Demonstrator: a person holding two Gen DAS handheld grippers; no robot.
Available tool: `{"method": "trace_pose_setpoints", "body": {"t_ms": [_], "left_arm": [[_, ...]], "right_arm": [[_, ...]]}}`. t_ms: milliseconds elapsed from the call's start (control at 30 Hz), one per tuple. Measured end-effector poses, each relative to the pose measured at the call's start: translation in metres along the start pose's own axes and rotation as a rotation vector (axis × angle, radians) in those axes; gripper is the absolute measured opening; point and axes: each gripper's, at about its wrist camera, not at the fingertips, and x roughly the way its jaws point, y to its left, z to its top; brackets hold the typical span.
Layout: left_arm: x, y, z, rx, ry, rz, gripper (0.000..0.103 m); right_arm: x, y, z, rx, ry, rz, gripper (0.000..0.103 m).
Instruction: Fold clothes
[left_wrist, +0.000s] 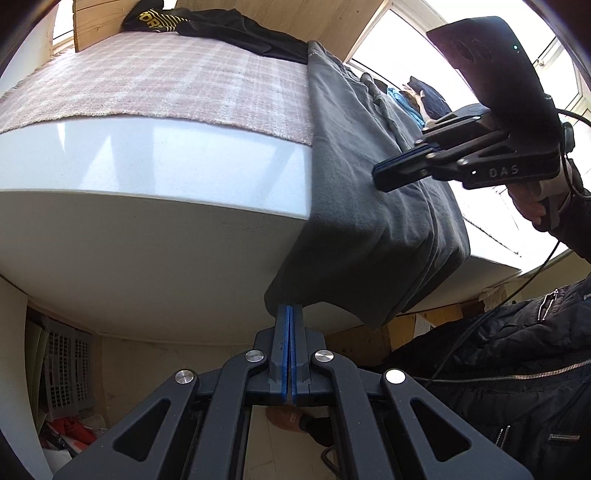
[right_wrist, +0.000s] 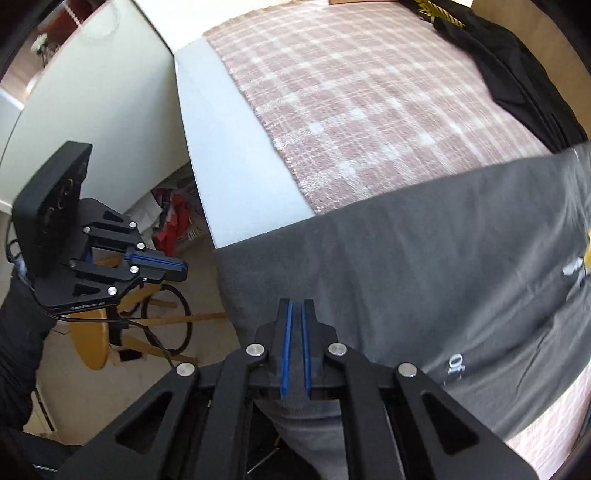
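So the grey garment (left_wrist: 362, 206) is lying across the right end of the white tabletop (left_wrist: 147, 155), partly sitting on the pink checked cloth (left_wrist: 177, 81), and its near edge is hanging down over the front of the tabletop. In the left wrist view its lowest corner is dangling bottom centre, right at the tip of the left gripper (left_wrist: 290, 308). That gripper's fingers (left_wrist: 282, 332) are pressing flat together, blue pads touching. In the right wrist view the same gripper is sitting at the left of the frame with bare floor showing between its tip and the garment's edge, so I'm reading it as closed on nothing.

The right gripper (right_wrist: 296, 304) is pointing steeply down over the grey garment, bottom centre of its own frame. Its fingers (right_wrist: 284, 332) are sitting almost together, with just a thin sliver between the blue pads. I'm not seeing any fabric pinched in there, though grey cloth is showing underneath the gripper body. In the left wrist view it's hovering at the right of the frame, over the garment's upper fold, and a hand (left_wrist: 532, 199) is gripping its handle.

Some white print (right_wrist: 456, 363) is showing on the grey fabric at lower right. A black garment (left_wrist: 229, 29) with yellow lettering is lying at the far end of the checked cloth, top of the frame. A black zipped jacket (left_wrist: 517, 369) is filling the lower right corner, and a wooden stool (right_wrist: 92, 343) is standing on the floor at lower left.
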Motion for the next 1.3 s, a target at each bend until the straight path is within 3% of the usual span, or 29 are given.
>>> {"method": "trace_pose_setpoints", "body": {"t_ms": [133, 233, 333, 400, 533, 600, 700, 867, 967, 1100, 1300], "left_arm": [[0.001, -0.001, -0.008, -0.032, -0.019, -0.004, 0.000], [0.004, -0.001, -0.009, -0.053, -0.026, -0.007, 0.000], [0.007, -0.005, -0.012, -0.052, -0.036, -0.013, 0.000], [0.005, -0.002, -0.014, -0.061, -0.040, -0.033, 0.000], [0.010, -0.003, -0.015, -0.069, -0.037, -0.032, 0.000], [0.013, -0.004, -0.013, -0.069, -0.037, -0.028, 0.000], [0.013, -0.008, -0.011, -0.059, -0.043, -0.030, 0.000], [0.012, -0.007, -0.009, -0.067, -0.053, -0.031, 0.000], [0.012, -0.006, -0.009, -0.077, -0.050, -0.027, 0.000], [0.011, -0.009, -0.009, -0.083, -0.057, -0.032, 0.000], [0.015, -0.019, -0.005, -0.067, -0.055, -0.030, 0.000]], "right_arm": [[0.003, 0.001, 0.018, -0.026, -0.056, -0.021, 0.002], [-0.003, -0.011, 0.025, -0.019, -0.047, -0.004, 0.003], [-0.018, -0.014, 0.011, -0.032, 0.004, 0.047, 0.003], [-0.019, -0.008, 0.001, -0.084, 0.036, 0.022, 0.003], [-0.022, -0.005, 0.007, -0.122, -0.019, -0.008, 0.002], [-0.024, -0.008, 0.024, -0.111, -0.045, 0.010, 0.002], [-0.035, -0.014, 0.033, -0.091, -0.008, 0.050, 0.003], [-0.047, -0.017, 0.014, -0.141, 0.050, 0.079, 0.003], [-0.052, -0.018, 0.024, -0.158, -0.009, 0.051, 0.000], [-0.074, -0.046, 0.037, -0.090, -0.019, 0.124, 0.001], [-0.109, -0.078, 0.003, -0.131, 0.062, 0.147, 0.000]]}}
